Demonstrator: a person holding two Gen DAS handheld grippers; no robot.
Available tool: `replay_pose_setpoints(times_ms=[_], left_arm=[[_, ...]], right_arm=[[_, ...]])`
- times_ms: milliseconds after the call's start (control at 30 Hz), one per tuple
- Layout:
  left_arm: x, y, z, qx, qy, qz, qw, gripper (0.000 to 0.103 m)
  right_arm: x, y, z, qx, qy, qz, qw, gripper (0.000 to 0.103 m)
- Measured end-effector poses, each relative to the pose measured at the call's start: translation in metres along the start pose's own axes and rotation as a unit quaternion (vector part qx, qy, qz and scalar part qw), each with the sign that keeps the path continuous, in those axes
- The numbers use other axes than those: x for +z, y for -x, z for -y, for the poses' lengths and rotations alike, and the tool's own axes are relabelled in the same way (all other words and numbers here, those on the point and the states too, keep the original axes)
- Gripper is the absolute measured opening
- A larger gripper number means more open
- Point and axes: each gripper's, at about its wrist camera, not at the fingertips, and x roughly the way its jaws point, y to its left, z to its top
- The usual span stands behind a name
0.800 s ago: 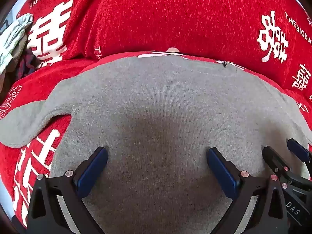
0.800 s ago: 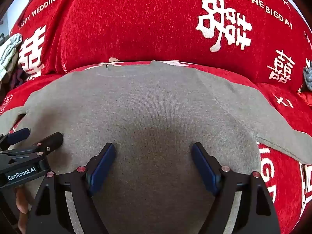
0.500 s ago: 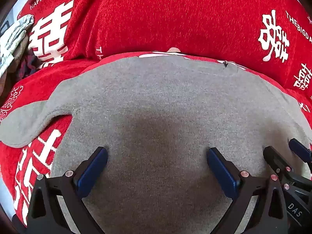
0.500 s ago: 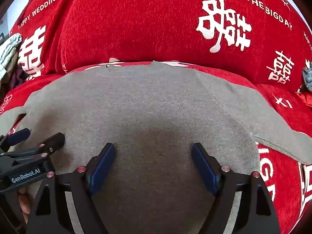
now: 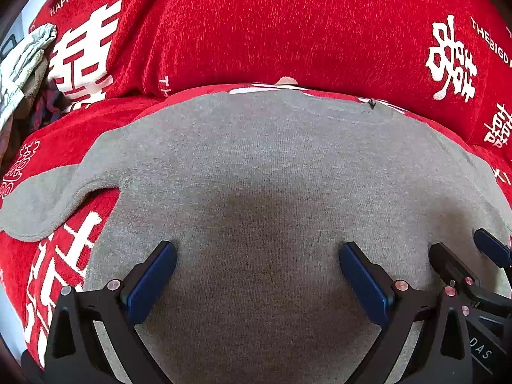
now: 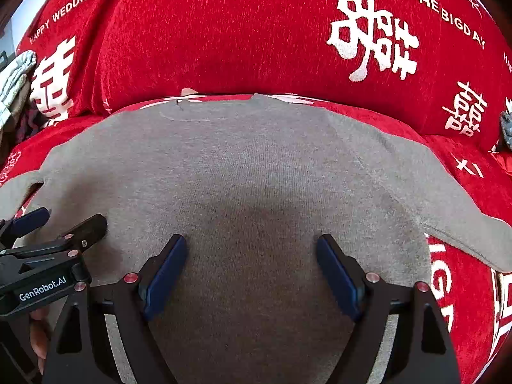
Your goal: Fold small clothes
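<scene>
Lying flat under both wide-open, empty tongs (image 5: 257,275) (image 6: 251,267), the grey sweater (image 5: 272,172) spreads ahead.

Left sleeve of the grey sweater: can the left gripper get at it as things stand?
Probably yes. The left gripper is open over the sweater body, and the left sleeve lies flat on the red sofa cover off to its side with nothing on it or between them.

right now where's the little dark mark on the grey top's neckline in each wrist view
Left wrist: the dark mark sits upper right of centre, on the far edge of the grey top.
Right wrist: the dark mark sits upper left of centre, on that far edge.
Shared landmark: the large white character on the red cushion behind.
</scene>
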Motion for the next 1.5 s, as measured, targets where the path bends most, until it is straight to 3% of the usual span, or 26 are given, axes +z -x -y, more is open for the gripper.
replay_pose_setpoints(times_ms=[367, 467, 733, 1133, 1500], left_arm=[[0.005, 0.01, 0.006, 0.023, -0.027, -0.004, 0.9994, 0.102], [0.01, 0.016, 0.005, 0.019, -0.026, -0.002, 0.9995, 0.102], [0.029, 0.028, 0.003, 0.022, -0.021, 0.001, 0.9995, 0.102], [0.046, 0.034, 0.019, 0.003, -0.029, -0.017, 0.9994, 0.102], [0.051, 0.036, 0.046, -0.011, -0.047, -0.03, 0.9984, 0.102]], right_arm=[[0.007, 0.0, -0.001, 0.002, 0.01, -0.03, 1.0, 0.086], [0.012, 0.002, 0.001, 0.02, -0.001, -0.04, 0.999, 0.086], [0.029, 0.018, 0.006, 0.017, -0.011, -0.023, 1.0, 0.086], [0.045, 0.027, 0.031, 0.024, -0.056, -0.022, 0.998, 0.086], [0.048, 0.03, 0.06, 0.003, -0.076, -0.027, 0.997, 0.086]])
